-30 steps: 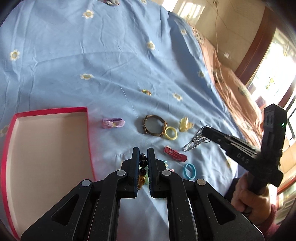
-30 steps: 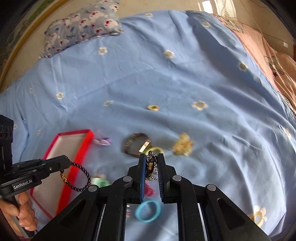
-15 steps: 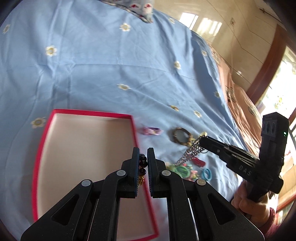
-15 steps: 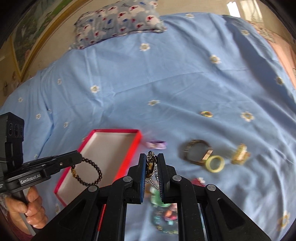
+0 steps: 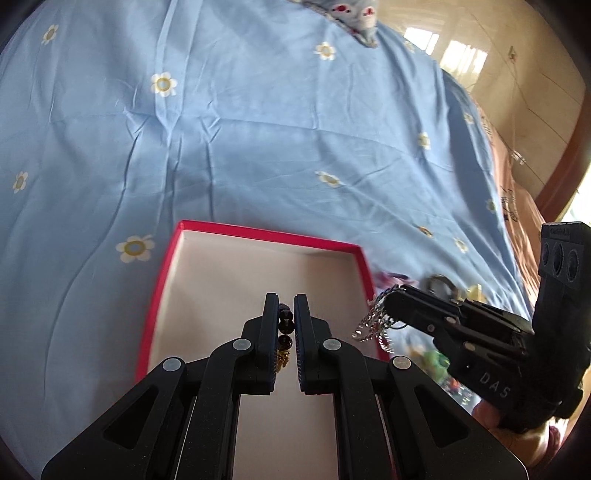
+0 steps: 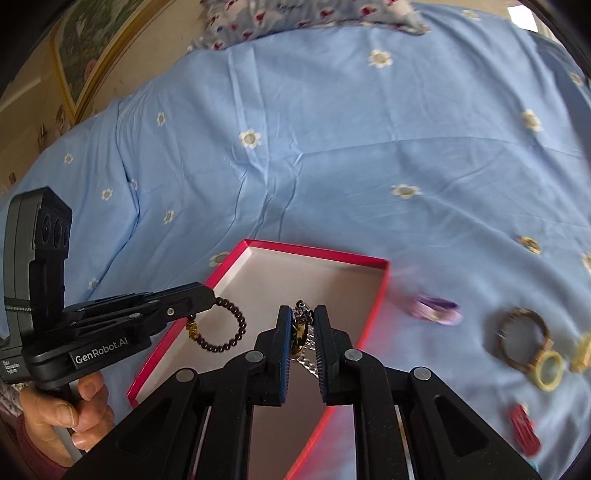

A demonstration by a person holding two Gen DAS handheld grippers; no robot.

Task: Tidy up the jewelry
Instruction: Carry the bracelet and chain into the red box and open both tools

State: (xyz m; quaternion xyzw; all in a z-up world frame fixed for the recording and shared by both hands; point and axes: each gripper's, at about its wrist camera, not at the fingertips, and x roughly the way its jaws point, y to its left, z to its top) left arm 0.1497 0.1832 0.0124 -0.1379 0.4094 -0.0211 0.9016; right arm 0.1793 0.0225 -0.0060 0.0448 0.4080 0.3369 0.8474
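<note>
Both grippers have swung over from the jewelry pile, left gripper (image 5: 285, 325) clamping the beaded bracelet (image 6: 221, 328) above the red box (image 5: 255, 232), right gripper (image 6: 303, 325) pinching the silver chain (image 5: 373, 321) above its right rim.

The open box (image 6: 373, 291) lies on the bedsheet (image 6: 332, 155), and a pillow (image 6: 295, 14) lies at the far end of the bed. The left gripper (image 6: 210, 297) hangs the bead bracelet (image 6: 221, 328) over the left part of the box. The right gripper (image 6: 303, 317) holds the chain necklace (image 5: 373, 321) above the box's right side. To the right of the box, on the sheet, lie a hair tie (image 6: 436, 312), a watch (image 6: 522, 341), a ring (image 6: 548, 374) touching the watch, and nearer, a hair clip (image 6: 522, 430).
</note>
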